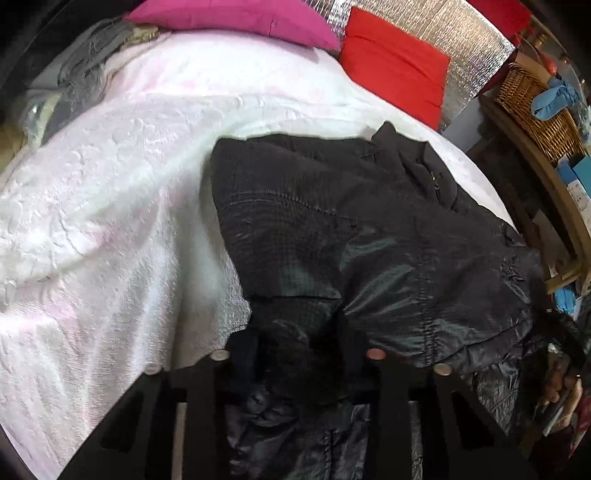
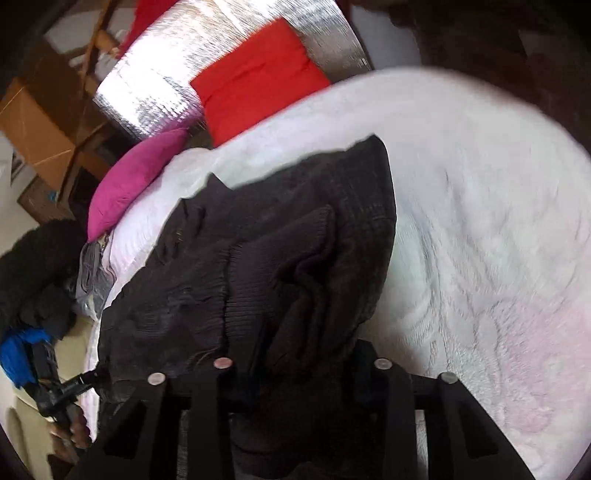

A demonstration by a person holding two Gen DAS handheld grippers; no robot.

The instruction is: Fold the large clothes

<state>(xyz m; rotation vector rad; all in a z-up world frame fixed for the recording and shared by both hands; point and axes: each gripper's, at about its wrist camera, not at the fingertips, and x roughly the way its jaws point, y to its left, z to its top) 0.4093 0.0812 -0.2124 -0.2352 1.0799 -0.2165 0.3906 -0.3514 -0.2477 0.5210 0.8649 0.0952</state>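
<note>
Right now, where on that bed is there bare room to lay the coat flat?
The white bedspread is open between the black coat and the grey clothes pile, below the pink pillow. The shelf side by the wicker basket is crowded.

Bare white bedspread (image 1: 110, 206) fills the left of the left wrist view, open to pass; the black jacket (image 1: 369, 240) heaps lower right; pink cushion (image 1: 236, 16) and red cushion (image 1: 399, 66) block the top; wicker basket (image 1: 535, 107) crowds the right edge.

Bright, diffuse lighting; the white bedspread (image 2: 480, 221) is overexposed and motion-blurred. Strong fisheye bending and dark vignetting are seen at edges.
</note>
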